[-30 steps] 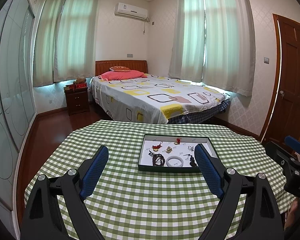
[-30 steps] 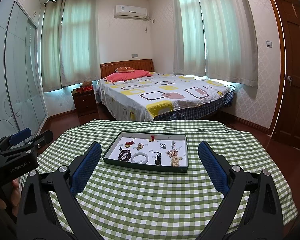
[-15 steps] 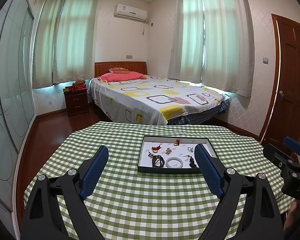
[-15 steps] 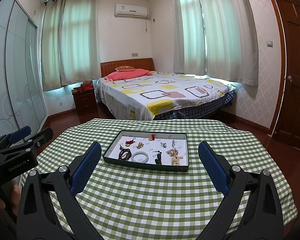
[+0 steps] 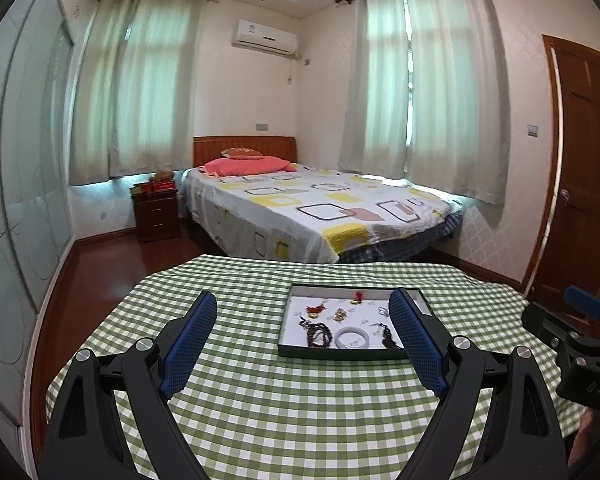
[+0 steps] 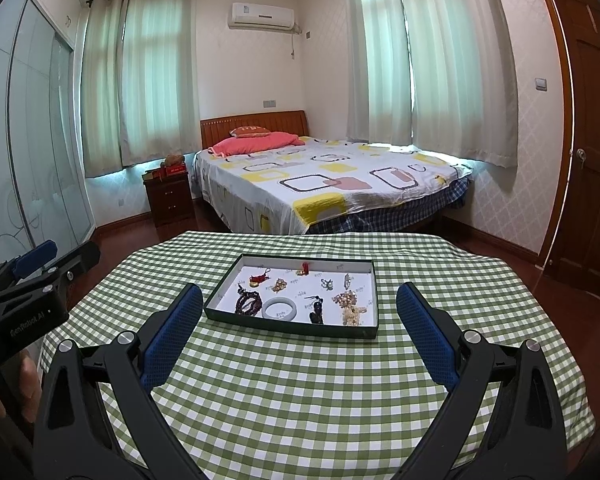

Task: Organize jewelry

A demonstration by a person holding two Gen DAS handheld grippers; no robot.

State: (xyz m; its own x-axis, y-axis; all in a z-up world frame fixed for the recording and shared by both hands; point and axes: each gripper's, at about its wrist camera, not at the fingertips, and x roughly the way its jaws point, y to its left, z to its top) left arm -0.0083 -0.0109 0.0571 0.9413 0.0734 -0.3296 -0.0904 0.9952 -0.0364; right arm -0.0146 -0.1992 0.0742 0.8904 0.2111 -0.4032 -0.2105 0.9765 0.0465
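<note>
**Jewelry tray on checked table, both grippers wide and empty**

Bed (image 6: 324, 184) fills the room's far side, at 12 o'clock from the table. Table (image 6: 300, 400) carries a green-and-white checked cloth. Tray (image 6: 290, 325), dark-rimmed with a white floor, lies flat on the cloth ahead of both cameras.

Left gripper (image 5: 302, 344): jaws spread wide, nothing between them; tray at its 1 o'clock, right finger overlapping the tray's right end in view. Right gripper (image 6: 300, 332): jaws spread wide, nothing held; tray at its 12 o'clock, seen between the fingers.

Tray contents, seen from the right wrist:
- dark bead strand (image 6: 248, 304), 8 o'clock corner
- pale beaded cluster (image 6: 350, 306), 4 o'clock
- white bangle (image 6: 279, 308), just beside the bead strand
- dark pendant (image 6: 316, 312), between bangle and cluster
- red-tasselled charm (image 6: 257, 278), 10 o'clock
- small red-and-gold piece (image 6: 303, 268), far edge

Smaller pieces too small to identify.
</note>
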